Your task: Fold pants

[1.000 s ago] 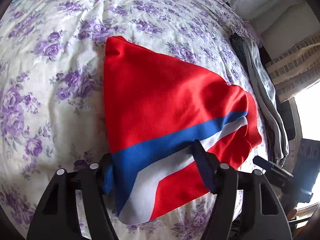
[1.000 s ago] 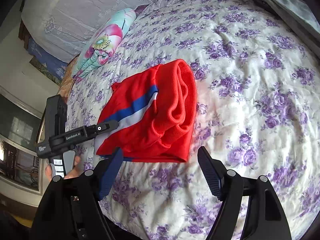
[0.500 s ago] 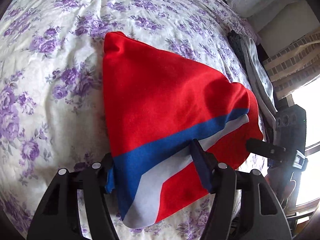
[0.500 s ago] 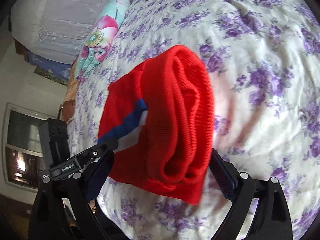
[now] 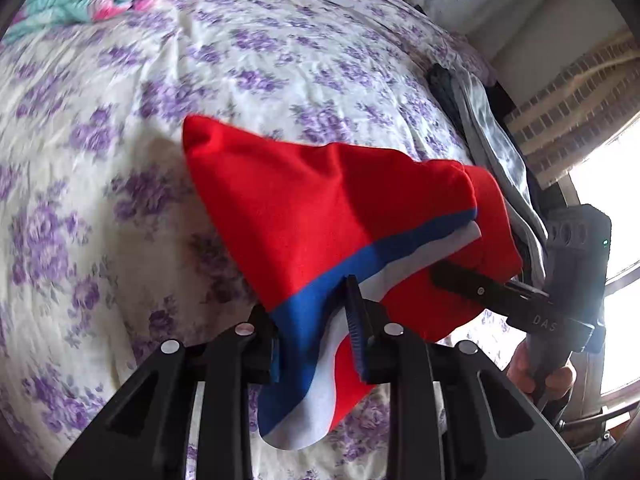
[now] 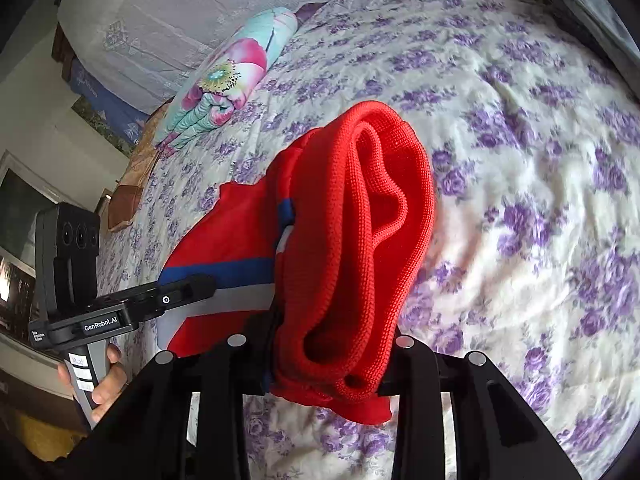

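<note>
Purple-flowered white bedspread (image 5: 248,52) covers the bed, wrinkled across the whole field in both wrist views. Folded red pants (image 5: 332,216) with a blue-and-white stripe sit at the middle of it, near edge raised off the cover, far corner still down on the cloth. Left gripper (image 5: 316,344): jaws closing, both fingers pinching the striped end of the pants, fabric bunched between the pads and a loose flap hanging below them. Right gripper (image 6: 328,352): jaws closing on the thick ribbed waistband roll, which fills the gap and bulges above the fingers; left finger largely hidden behind the cloth. In the right wrist view the left gripper (image 6: 176,300) reaches in from the left side onto the stripe, a person's hand (image 6: 100,388) wrapped around its handle. In the left wrist view the right gripper (image 5: 460,284) comes in from the right edge, touching the red cloth. Folded floral quilt (image 6: 228,80), teal and pink, lies at the far end of the bed. Grey garments (image 5: 492,160) lie along the bed's right edge, well apart from the pants. Bright window (image 5: 612,216) beyond them.
</note>
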